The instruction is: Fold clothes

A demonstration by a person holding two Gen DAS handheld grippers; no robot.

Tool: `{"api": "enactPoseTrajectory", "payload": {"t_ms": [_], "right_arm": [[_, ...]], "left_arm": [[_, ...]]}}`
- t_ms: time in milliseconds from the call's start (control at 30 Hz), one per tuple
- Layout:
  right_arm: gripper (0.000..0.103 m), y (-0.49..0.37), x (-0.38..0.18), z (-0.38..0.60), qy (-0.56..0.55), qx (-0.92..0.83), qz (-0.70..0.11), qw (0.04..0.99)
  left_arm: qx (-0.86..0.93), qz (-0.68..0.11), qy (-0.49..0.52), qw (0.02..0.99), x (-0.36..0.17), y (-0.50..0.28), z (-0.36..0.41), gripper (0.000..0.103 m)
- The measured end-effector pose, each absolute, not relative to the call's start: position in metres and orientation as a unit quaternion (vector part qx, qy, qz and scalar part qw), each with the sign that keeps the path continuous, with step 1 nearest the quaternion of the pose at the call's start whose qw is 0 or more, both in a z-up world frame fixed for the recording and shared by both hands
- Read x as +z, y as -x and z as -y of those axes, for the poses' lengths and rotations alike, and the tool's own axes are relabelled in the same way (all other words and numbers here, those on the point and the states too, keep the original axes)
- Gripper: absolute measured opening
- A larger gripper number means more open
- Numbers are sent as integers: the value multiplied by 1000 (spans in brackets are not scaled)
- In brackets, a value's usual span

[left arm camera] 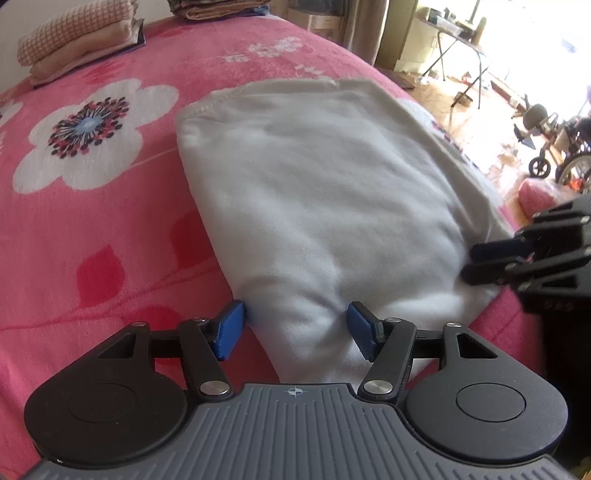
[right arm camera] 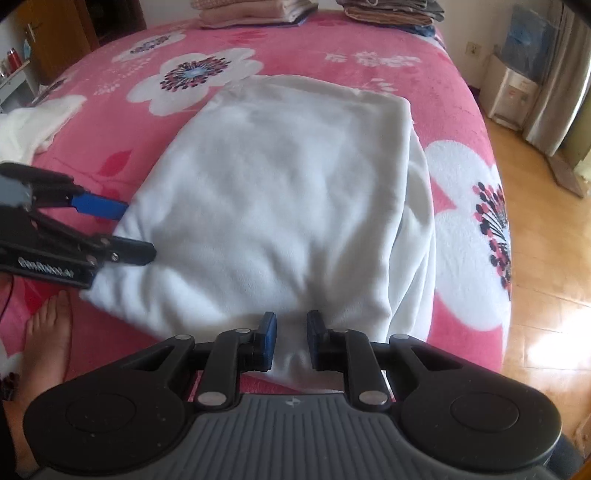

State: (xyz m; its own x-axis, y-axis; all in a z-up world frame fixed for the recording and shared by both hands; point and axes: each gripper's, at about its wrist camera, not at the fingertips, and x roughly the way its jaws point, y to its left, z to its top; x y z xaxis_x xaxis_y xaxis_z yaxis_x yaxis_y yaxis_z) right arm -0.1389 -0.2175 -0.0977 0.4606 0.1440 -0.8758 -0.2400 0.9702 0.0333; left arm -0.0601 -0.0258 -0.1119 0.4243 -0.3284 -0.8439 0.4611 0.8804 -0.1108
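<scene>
Two hand-held grippers at the near edge of one pale garment on a bed.

Left hand-held gripper (left arm camera: 295, 328) stands fairly wide, its blue pads either side of a bunched near corner of the garment (left arm camera: 314, 177), not clearly pressing it. Right hand-held gripper (right arm camera: 291, 338) is narrow, pinched on a fold of the near edge. One garment, folded to a rough rectangle, lies mid-bed on the pink flowered blanket (right arm camera: 295, 48), nearer the right edge. Two stacks of folded cloth (right arm camera: 255, 11) sit at the far edge; one white cloth (right arm camera: 33, 122) lies at the left edge. One bare foot (right arm camera: 48, 332) shows near left.
</scene>
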Motion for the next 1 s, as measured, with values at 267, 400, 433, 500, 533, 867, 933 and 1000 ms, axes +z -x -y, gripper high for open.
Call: {"api": "enactPoseTrajectory", "payload": {"t_ms": [267,400,433,500,533,867,933,1000], "right_arm": [[19,139,-98,217,53,113,-505,854],[19,141,-98,215,54,108,-503,856],[19,141,-98,215,52,108,-502,856],[19,141,-97,215,50,106,-503,857],[19,140,-97,215,48,106,-503,856],[20,118,-74,224,29,83,-474,876],[25,111,-86,227,27,84,-489,868],[26,107,-87,227,34,86,-496,864]], "left_arm": [[-217,-462,-56,858,-100,48,24,61],[-204,-475,-85,852,-111,45,36,64],[-202,-470,-94,854,-110,47,39,67],[-196,-465,-109,856,-109,50,41,73],[-193,-468,-112,855,-108,49,42,75],[-170,-496,-126,842,-106,41,50,89],[-167,-502,-126,839,-107,38,52,90],[-164,-504,-129,838,-107,37,53,91]]}}
